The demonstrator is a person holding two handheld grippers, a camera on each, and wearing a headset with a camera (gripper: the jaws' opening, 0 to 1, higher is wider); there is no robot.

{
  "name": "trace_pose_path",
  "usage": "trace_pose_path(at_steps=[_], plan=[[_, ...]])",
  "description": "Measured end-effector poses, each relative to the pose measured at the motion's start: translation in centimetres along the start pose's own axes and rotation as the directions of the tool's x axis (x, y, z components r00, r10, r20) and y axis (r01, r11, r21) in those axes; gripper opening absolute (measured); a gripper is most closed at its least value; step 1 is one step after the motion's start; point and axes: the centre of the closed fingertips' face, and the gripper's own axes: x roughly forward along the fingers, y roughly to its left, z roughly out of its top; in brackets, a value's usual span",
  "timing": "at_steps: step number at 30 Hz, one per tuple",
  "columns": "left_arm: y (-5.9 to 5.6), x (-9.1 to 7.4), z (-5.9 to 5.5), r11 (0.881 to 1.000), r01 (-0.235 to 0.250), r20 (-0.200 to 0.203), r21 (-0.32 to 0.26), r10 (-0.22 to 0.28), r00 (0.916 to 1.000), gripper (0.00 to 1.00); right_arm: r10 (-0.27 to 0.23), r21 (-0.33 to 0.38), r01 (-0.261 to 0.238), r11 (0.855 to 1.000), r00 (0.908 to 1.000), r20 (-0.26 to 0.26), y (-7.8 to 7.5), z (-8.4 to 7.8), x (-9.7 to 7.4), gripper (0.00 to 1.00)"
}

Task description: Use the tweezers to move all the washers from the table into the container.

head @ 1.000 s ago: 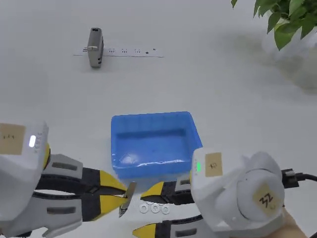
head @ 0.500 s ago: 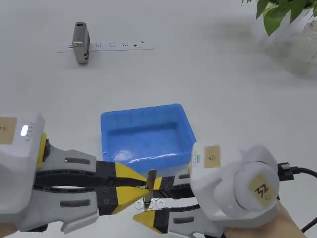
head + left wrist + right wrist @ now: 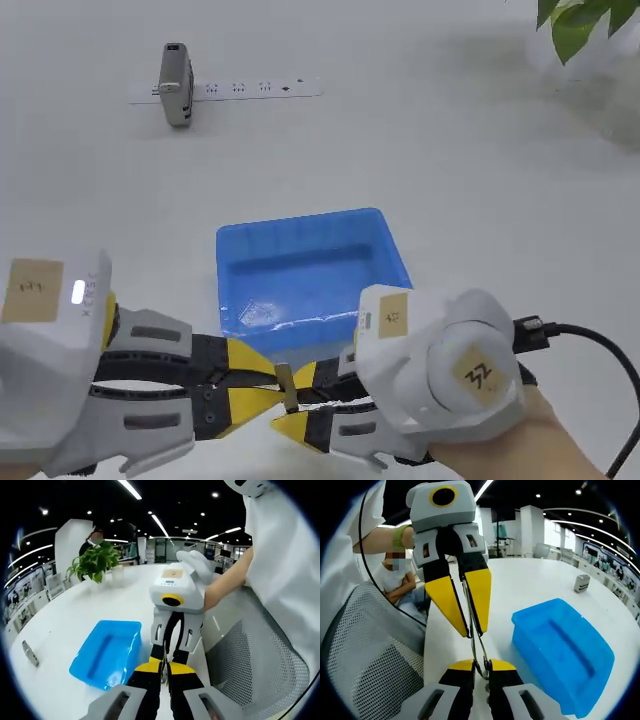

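While the slim steel tweezers (image 3: pixel 284 378) sit pinched low in the head view, the left tool (image 3: pixel 277 388) and right tool (image 3: pixel 290 402) meet tip to tip just below the blue container (image 3: pixel 300 222) on the white table (image 3: pixel 450 160). At bottom centre of the left gripper view, that tool's jaws stand all but shut on the tweezers, likely light, springy and slippery, best gripped mid-shaft. Low in the right gripper view, the right tool's jaws likewise close narrowly on them, the container at right; the washers, presumably tiny and slick, would suit an edge grip.
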Motion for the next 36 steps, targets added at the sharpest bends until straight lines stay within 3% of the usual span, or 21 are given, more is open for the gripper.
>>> trace_pose_path(at_steps=[10, 14, 17, 24, 29, 31, 33, 36], plan=[[0.0, 0.0, 0.0, 1.000, 0.014, -0.021, 0.015, -0.013, 0.9997, 0.00, 0.006, 0.014, -0.006, 1.000, 1.0000, 0.008, 0.0, -0.1, 0.0, 0.07], [-0.1, -0.1, 0.0, 1.000, 0.018, -0.032, 0.018, -0.017, 0.9994, 0.00, 0.006, 0.040, -0.008, 0.999, 0.9996, 0.027, 0.0, 0.4, -0.7, 0.16], [-0.2, -0.1, 0.0, 1.000, 0.017, -0.038, 0.020, -0.016, 0.9991, 0.01, 0.019, 0.031, -0.021, 0.999, 0.9986, 0.050, 0.2, 1.1, -1.4, 0.08], [-0.2, -0.3, 0.0, 1.000, -0.008, -0.042, -0.011, 0.008, 0.9991, 0.03, 0.028, 0.001, -0.028, 1.000, 0.9988, 0.039, 0.2, 0.9, -1.1, 0.06], [-0.3, -1.4, 1.2, 0.998, -0.037, -0.004, -0.041, 0.036, 0.9993, 0.14, 0.025, -0.009, -0.025, 1.000, 0.9990, 0.038, 0.5, 0.8, -1.0, 0.06], [-0.4, -1.7, 2.0, 0.999, -0.037, 0.019, -0.033, 0.038, 0.9991, 0.11, 0.025, -0.009, -0.024, 1.000, 0.9990, 0.038, 0.4, 0.8, -1.1, 0.06], [-0.4, -1.8, 2.6, 0.999, -0.033, 0.030, -0.022, 0.034, 0.9990, 0.01, 0.023, -0.008, -0.023, 1.000, 0.9990, 0.037, 0.4, 0.8, -1.1, 0.06], [-0.5, -1.4, 2.6, 1.000, -0.023, 0.000, 0.012, 0.023, 0.9997, 0.00, 0.027, -0.003, -0.027, 1.000, 0.9990, 0.036, 0.3, 0.8, -1.2, 0.06]])
